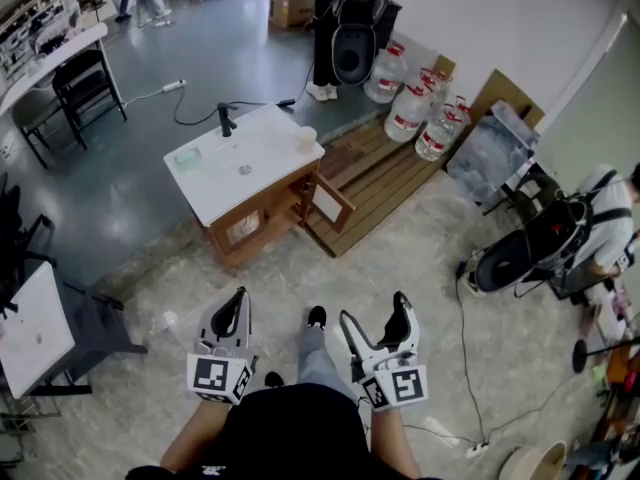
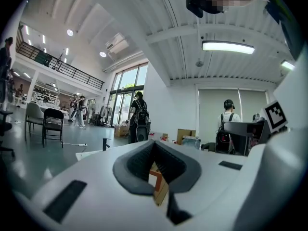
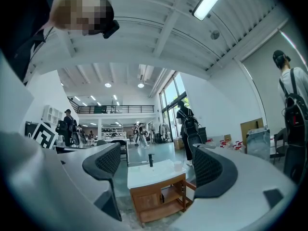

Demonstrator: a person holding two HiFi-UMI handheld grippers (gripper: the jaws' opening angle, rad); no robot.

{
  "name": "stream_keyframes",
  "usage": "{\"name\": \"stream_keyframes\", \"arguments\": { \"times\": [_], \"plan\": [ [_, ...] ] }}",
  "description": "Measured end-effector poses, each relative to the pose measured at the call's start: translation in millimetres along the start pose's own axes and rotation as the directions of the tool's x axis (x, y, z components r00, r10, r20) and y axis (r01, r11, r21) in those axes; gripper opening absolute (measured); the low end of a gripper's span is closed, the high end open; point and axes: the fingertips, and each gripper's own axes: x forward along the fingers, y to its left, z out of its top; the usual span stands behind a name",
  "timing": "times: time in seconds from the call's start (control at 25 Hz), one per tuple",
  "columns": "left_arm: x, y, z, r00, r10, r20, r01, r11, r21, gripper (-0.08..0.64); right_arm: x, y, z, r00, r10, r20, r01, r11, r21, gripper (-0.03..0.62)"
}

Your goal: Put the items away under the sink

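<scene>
The sink cabinet [image 1: 262, 211] stands several steps ahead, wooden with a white top [image 1: 225, 183] and a black faucet [image 1: 226, 120]. One cabinet door [image 1: 332, 201] hangs open to the right. On the top are a pale cup [image 1: 306, 139] and a small greenish item [image 1: 188, 158]. My left gripper [image 1: 240, 298] is held low in front of me, shut and empty; its pads [image 2: 139, 160] meet at the tip. My right gripper [image 1: 373, 308] is open and empty. Between its pads the right gripper view frames the cabinet [image 3: 159, 198], faucet [image 3: 151, 159] and cup [image 3: 178, 165].
A wooden pallet [image 1: 375, 173] lies right of the cabinet, with water jugs [image 1: 420, 108] behind it. A person with a backpack [image 1: 350, 18] stands beyond; another person [image 1: 610, 218] stands at far right. Chairs [image 1: 85, 83] are at back left, a white table [image 1: 30, 328] at left, a floor cable [image 1: 462, 348] at right.
</scene>
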Motion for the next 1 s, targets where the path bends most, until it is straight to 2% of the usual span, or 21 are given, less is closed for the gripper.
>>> {"name": "stream_keyframes", "arguments": {
  "times": [0.32,0.76,1.0],
  "plan": [
    [79,17,-8,0.999,0.038,-0.009,-0.038,0.999,0.005,0.005,78,-52,-8,0.999,0.034,0.008,-0.034,0.999,0.018,0.456],
    [237,18,22,0.995,0.094,-0.010,-0.094,0.995,0.024,0.005,207,-153,-2,0.994,0.113,-0.003,-0.113,0.992,0.050,0.456],
    [282,28,22,0.989,0.150,-0.003,-0.150,0.989,0.001,0.005,260,-181,-12,0.984,0.175,-0.041,-0.173,0.983,0.058,0.456]
  ]
}}
